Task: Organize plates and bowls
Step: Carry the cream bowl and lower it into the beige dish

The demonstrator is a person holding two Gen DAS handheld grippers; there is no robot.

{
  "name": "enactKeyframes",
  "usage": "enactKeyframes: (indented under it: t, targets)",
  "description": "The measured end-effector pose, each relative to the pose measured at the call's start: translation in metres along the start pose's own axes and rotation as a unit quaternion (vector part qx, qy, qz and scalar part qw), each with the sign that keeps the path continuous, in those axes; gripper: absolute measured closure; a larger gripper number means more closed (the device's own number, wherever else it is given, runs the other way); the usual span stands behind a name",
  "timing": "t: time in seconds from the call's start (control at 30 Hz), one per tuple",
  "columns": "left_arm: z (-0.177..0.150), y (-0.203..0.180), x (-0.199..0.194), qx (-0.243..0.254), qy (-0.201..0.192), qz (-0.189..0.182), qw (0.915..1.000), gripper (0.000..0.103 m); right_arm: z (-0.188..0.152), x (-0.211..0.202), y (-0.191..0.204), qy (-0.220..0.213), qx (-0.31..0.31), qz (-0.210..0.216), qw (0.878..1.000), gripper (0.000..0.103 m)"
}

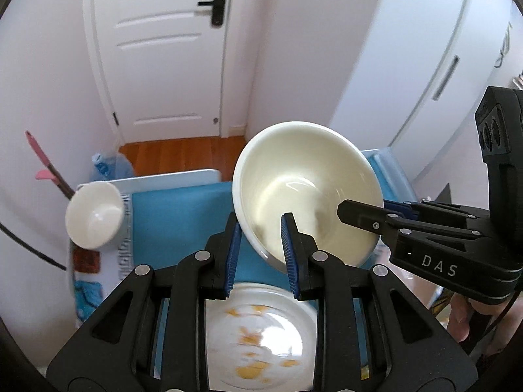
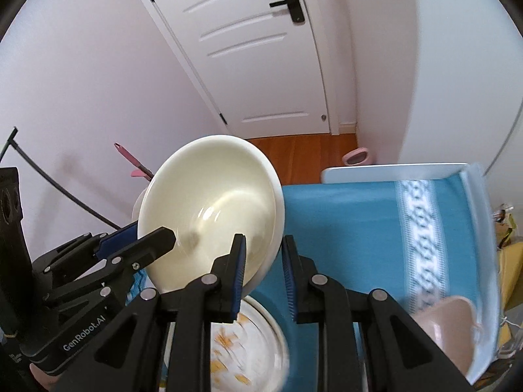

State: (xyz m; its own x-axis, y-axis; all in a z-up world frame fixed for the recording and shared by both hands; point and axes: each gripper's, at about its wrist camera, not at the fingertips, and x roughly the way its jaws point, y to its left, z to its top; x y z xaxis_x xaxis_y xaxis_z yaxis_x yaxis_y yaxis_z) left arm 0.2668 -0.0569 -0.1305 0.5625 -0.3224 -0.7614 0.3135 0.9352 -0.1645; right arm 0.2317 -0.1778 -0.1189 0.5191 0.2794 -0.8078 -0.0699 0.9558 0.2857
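Bowls [image 1: 307, 189] number three, perhaps; plates [image 1: 258, 336] one; grippers [image 1: 260, 248] two.

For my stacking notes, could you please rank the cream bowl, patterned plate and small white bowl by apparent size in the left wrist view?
1. cream bowl, though held near the camera
2. patterned plate, partly hidden
3. small white bowl

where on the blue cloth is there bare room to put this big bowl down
Bare blue cloth lies between the big bowl and the white patterned stripe. Crowded: patterned plate underneath, pink cup near right, small white bowl far left.
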Motion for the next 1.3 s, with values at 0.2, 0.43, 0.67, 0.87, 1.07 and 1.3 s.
enactKeyframes:
  t: [0.2, 0.43, 0.67, 0.87, 1.07, 1.3]
  targets:
    - [-0.025, -0.072, -0.004, -0.005, 0.004, 0.001, 1.0000, 0.081, -0.026, -0.046, -0.052, 0.007, -0.014, -0.005, 1.000, 0.083]
    - [-0.063, -0.149, 0.013, -0.019, 0.028, -0.010, 0.9994, 0.081, -0.070, -0.077, -0.120, 0.028, -0.017, -0.011, 0.999, 0.083]
    - [-0.095, -0.189, 0.049, -0.033, 0.091, -0.022, 0.9951, 0.081, -0.102, -0.076, -0.168, 0.066, -0.016, -0.028, 0.997, 0.083]
    - [-0.105, -0.204, 0.074, -0.010, 0.122, -0.015, 0.9924, 0.081, -0.121, -0.058, -0.192, 0.087, -0.014, -0.042, 0.995, 0.083]
    - [-0.116, -0.206, 0.092, 0.009, 0.148, -0.006, 0.9889, 0.081, -0.130, -0.044, -0.206, 0.103, 0.000, -0.040, 0.994, 0.083]
    - [-0.114, -0.200, 0.114, 0.017, 0.167, 0.004, 0.9858, 0.081, -0.131, -0.038, -0.208, 0.107, -0.008, -0.039, 0.993, 0.083]
